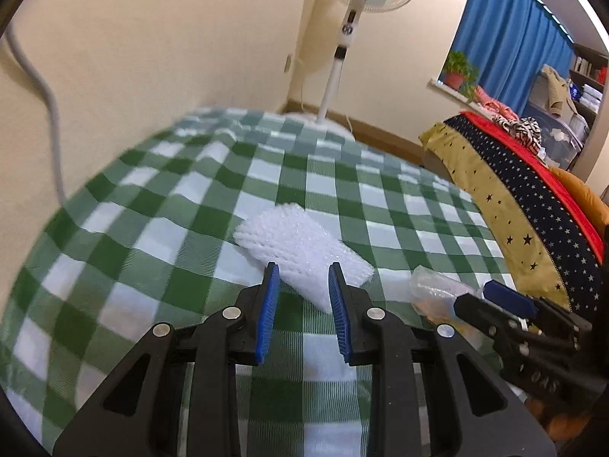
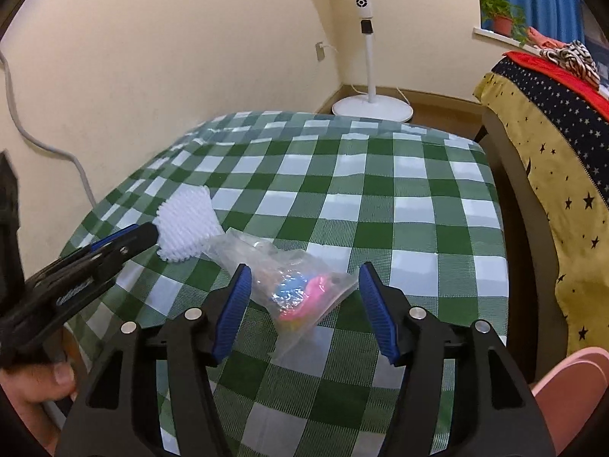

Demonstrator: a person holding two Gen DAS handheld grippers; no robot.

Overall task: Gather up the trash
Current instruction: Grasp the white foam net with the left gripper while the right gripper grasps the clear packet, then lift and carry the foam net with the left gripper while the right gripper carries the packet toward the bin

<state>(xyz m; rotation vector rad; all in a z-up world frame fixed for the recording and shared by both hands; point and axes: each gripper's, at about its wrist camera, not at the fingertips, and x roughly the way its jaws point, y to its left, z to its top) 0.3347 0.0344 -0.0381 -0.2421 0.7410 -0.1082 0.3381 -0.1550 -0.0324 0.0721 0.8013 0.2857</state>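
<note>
A white foam net sleeve (image 1: 304,243) lies flat on the checked cloth. Just beside it lies a crumpled clear plastic bag (image 2: 293,282) with pink and blue bits inside.

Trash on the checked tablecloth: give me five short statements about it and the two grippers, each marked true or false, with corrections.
1. The left gripper is open, its fingers either side of the near end of the white foam net. True.
2. The right gripper is shut on the clear plastic bag. False: it is open, with the bag between its fingers.
3. The bag holds pink and blue pieces. True.
4. The foam net lies on the floor. False: it lies on the green checked tablecloth.
5. A standing fan is behind the table. True.
</note>
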